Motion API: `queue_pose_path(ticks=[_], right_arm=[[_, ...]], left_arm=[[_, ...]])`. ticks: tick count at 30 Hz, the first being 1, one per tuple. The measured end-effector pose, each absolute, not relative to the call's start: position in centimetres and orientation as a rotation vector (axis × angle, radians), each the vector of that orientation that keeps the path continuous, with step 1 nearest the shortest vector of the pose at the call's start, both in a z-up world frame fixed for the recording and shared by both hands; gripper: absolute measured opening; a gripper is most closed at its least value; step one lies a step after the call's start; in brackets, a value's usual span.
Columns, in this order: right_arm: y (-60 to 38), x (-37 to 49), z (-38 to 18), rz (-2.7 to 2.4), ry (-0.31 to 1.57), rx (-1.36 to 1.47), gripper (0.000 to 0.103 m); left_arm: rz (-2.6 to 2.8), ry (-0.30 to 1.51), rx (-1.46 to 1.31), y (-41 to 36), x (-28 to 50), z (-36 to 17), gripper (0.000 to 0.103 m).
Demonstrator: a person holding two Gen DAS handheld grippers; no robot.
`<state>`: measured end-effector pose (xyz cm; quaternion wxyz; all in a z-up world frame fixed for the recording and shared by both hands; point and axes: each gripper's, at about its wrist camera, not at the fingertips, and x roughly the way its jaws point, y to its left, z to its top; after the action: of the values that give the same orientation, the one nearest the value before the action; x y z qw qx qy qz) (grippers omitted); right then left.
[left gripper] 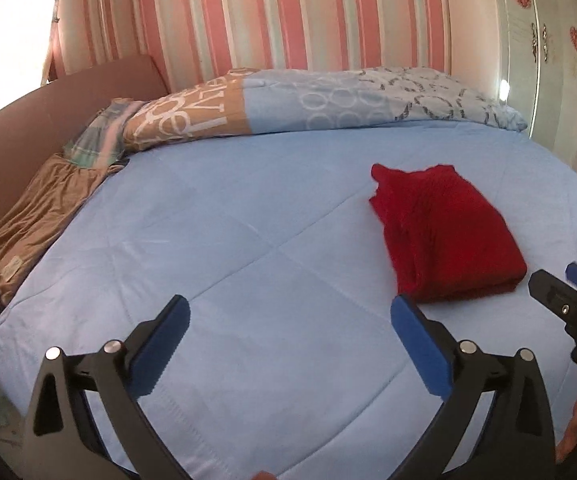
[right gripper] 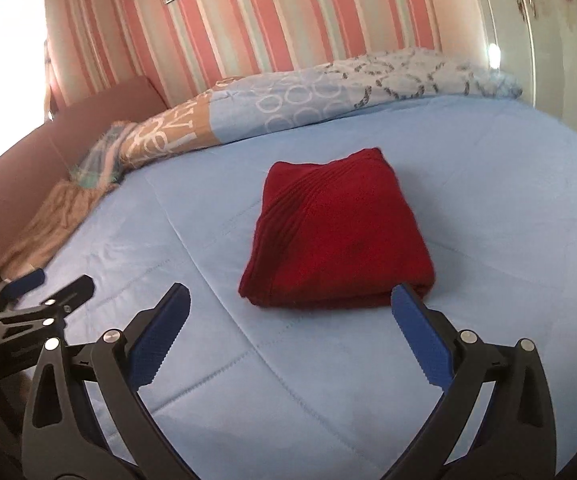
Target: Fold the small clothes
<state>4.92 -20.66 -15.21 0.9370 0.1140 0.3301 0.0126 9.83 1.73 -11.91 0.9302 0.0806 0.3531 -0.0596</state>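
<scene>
A red knit garment [left gripper: 446,234] lies folded into a compact rectangle on the light blue bedspread [left gripper: 248,248]. In the right wrist view the red garment [right gripper: 336,240] sits just beyond my fingers. My left gripper [left gripper: 290,322] is open and empty, above the bedspread to the left of the garment. My right gripper [right gripper: 290,320] is open and empty; its right fingertip [right gripper: 402,300] is close to the garment's near right corner. The right gripper also shows at the right edge of the left wrist view [left gripper: 560,292], and the left gripper at the left edge of the right wrist view [right gripper: 48,286].
A patterned blue and tan duvet [left gripper: 288,104] is bunched along the far side of the bed. A brown cloth [left gripper: 36,220] and a striped cloth [left gripper: 96,136] lie at the left by the pink headboard [left gripper: 20,128]. A striped wall and a wardrobe [left gripper: 560,60] stand behind.
</scene>
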Motion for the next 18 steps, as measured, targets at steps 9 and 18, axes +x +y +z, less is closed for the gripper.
queue_pose_path(ticks=[9,18], right_arm=[[-18.7,1.5,-13.9,0.021,0.614,0.14,0.1],[-18.3,-1.4,-12.7,-0.018,0.583,0.101,0.1]], left_arm=[[-0.11,0.721,0.142,2.6,6.2,-12.2,0.101],[-0.162,0.704,0.103,2.2,3.8,-10.9,0.101]])
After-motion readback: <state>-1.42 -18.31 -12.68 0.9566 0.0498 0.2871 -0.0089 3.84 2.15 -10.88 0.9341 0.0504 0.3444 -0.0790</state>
